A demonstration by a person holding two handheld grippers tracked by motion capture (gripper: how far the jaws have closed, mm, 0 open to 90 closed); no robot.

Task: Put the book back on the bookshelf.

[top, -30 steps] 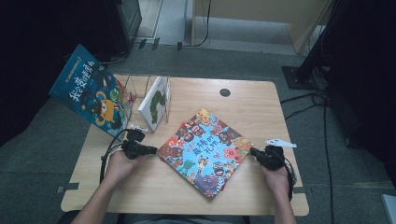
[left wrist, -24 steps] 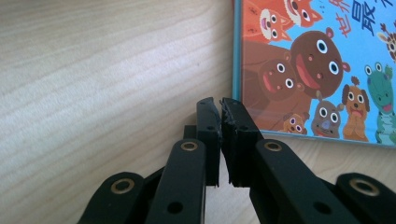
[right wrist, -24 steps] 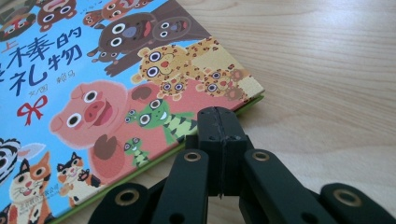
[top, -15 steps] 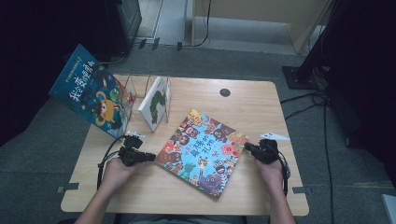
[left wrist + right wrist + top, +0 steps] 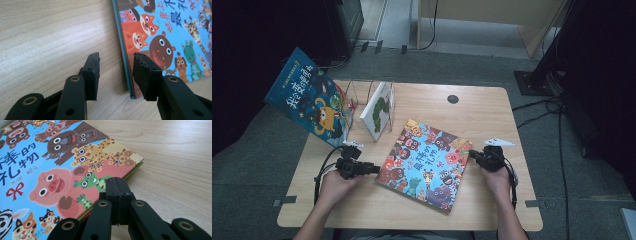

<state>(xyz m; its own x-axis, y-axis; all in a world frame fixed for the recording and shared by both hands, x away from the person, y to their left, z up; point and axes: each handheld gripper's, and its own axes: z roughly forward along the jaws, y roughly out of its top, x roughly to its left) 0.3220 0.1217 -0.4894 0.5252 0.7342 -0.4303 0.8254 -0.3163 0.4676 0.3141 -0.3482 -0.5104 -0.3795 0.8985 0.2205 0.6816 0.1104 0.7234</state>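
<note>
Left tongs (image 5: 371,169) stood partly open at the near left of the desk (image 5: 492,115), their jaws having just been opening, with nothing pressed between them. In the left gripper view those tongs (image 5: 116,72) pointed at the near left edge of the animal picture book (image 5: 162,37); one jaw stood over bare wood and the other over the book's corner, apart from it. Right tongs (image 5: 472,154) were shut with their jaws pressed together on nothing, lying at the book's right edge. In the right gripper view those tongs (image 5: 117,186) sat low over the cover (image 5: 57,170), near the corner; whether they touched it I could not tell.

That book (image 5: 424,162) lay flat and turned at an angle in the middle of the desk, between the two hands. Farther off, at the far left, a white book (image 5: 377,110) stood upright in a wire rack (image 5: 354,92). A blue book (image 5: 309,97) leaned tilted at the rack's left, overhanging the desk's edge.
</note>
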